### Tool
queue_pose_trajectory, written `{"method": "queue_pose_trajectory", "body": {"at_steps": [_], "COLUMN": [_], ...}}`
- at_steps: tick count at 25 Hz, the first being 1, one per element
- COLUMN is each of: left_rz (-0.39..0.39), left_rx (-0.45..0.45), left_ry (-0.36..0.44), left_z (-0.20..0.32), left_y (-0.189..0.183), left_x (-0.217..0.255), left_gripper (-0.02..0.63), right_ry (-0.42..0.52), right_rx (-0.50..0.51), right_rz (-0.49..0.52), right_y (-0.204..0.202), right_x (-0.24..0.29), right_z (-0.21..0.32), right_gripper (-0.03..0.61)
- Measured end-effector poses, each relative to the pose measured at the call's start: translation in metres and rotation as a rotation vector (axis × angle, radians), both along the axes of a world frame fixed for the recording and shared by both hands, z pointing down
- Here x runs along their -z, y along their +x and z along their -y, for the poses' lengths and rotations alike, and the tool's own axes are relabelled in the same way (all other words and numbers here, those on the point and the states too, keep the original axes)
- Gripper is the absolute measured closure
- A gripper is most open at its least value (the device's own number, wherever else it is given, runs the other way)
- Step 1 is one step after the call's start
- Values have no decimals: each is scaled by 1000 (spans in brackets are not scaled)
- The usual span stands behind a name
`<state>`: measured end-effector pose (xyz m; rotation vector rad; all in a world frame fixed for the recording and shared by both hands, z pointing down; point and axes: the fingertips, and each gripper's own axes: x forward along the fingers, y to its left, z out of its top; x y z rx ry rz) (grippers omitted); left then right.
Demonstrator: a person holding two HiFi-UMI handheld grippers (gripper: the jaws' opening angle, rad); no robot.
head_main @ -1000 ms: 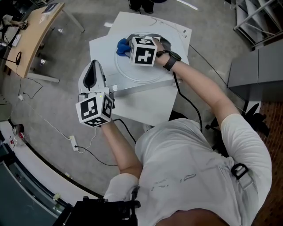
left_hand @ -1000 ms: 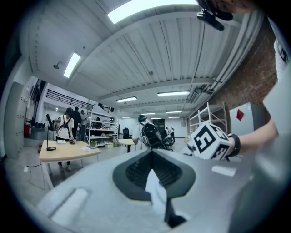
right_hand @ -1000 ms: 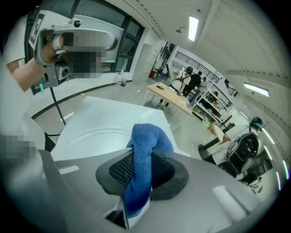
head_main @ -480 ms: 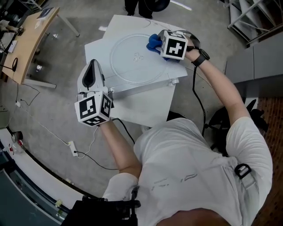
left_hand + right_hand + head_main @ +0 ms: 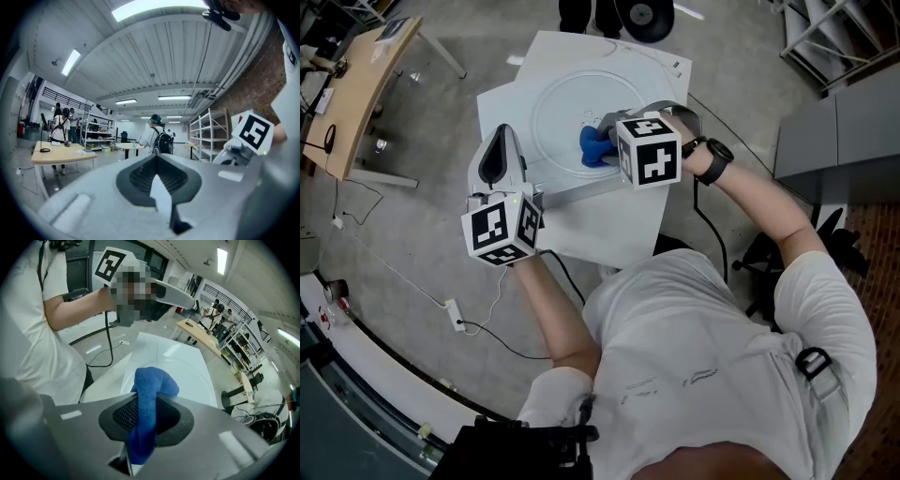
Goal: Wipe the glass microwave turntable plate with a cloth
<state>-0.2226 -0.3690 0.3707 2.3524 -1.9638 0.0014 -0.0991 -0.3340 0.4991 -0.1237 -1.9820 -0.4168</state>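
The round glass turntable plate (image 5: 572,103) lies flat on a white table (image 5: 609,234). My right gripper (image 5: 607,141) is shut on a blue cloth (image 5: 594,146) and holds it down on the plate's near right part. In the right gripper view the cloth (image 5: 151,387) bulges out from between the jaws, over the plate (image 5: 197,376). My left gripper (image 5: 497,150) hovers off the table's left edge, away from the plate. Its jaws are shut with nothing in them (image 5: 161,206), and they point out into the room.
A grey metal strip (image 5: 581,190) lies across the table just in front of the plate. A wooden desk (image 5: 366,75) stands at far left and a grey cabinet (image 5: 839,141) at right. Cables and a power strip (image 5: 456,305) run over the floor. People (image 5: 157,136) stand among shelves in the distance.
My right gripper has swept the cloth from the plate's far left to its far right, then back toward its near middle. The left gripper has stayed in place.
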Motion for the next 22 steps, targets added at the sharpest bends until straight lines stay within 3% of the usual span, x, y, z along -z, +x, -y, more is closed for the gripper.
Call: {"method": "queue_pose_trajectory", "body": {"at_steps": [4, 10, 16, 22], "left_rz": [-7, 0, 2, -10], "left_rx": [35, 65, 51, 24], "left_ry": [-17, -27, -21, -20], "left_z": [-6, -14, -15, -7], "left_y": [-14, -26, -22, -13], "left_x": [-4, -8, -6, -9], "left_gripper": [611, 611, 611, 611], "right_ry": [8, 97, 171, 169], "right_rx": [-1, -126, -281, -352], "right_rz": [91, 154, 95, 16], "right_y": [-50, -86, -29, 52], "right_x": [-2, -2, -6, -5], "right_z": [8, 79, 145, 143], "right_gripper": [505, 505, 505, 505]}}
